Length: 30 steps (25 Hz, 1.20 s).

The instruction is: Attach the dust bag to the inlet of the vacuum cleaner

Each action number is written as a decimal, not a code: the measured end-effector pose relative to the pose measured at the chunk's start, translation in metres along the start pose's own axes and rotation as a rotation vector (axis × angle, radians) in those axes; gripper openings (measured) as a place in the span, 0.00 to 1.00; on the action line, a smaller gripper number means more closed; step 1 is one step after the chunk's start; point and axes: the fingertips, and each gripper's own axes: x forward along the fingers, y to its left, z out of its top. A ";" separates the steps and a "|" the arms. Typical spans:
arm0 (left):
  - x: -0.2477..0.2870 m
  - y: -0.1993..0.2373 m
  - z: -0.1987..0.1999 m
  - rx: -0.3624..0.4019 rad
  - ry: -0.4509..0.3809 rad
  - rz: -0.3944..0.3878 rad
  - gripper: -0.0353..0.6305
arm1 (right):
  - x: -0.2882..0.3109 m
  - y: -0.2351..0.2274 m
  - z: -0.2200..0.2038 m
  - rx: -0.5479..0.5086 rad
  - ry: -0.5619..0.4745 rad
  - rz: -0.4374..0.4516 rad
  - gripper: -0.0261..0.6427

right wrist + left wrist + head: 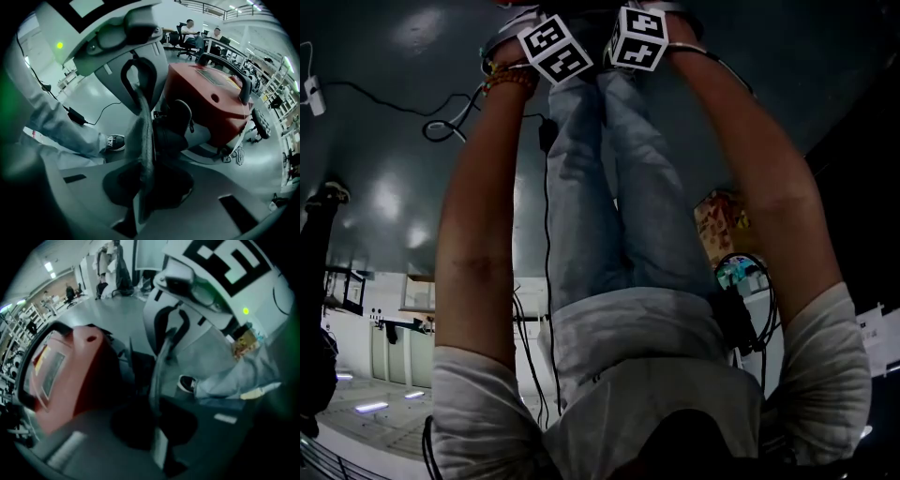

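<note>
Your right gripper (pixel 143 190) is pinched on the thin grey fabric dust bag (pixel 143 136), which you see edge-on. Your left gripper (pixel 157 427) clamps the same bag opposite. The red plastic vacuum cleaner with a black handle (pixel 220 101) stands just behind the bag.

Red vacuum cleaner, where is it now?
The red plastic vacuum cleaner stands on the floor, right of the thin grey dust bag in the right gripper view.
</note>
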 end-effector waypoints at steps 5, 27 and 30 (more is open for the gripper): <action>0.013 -0.002 -0.007 -0.036 0.015 0.005 0.07 | -0.006 0.001 0.008 -0.104 0.018 -0.009 0.09; -0.009 0.004 0.017 0.039 -0.011 0.046 0.08 | 0.002 -0.009 -0.012 -0.054 -0.002 -0.025 0.09; -0.008 0.009 0.018 0.037 -0.012 0.048 0.08 | -0.001 -0.008 -0.010 -0.057 0.010 -0.036 0.09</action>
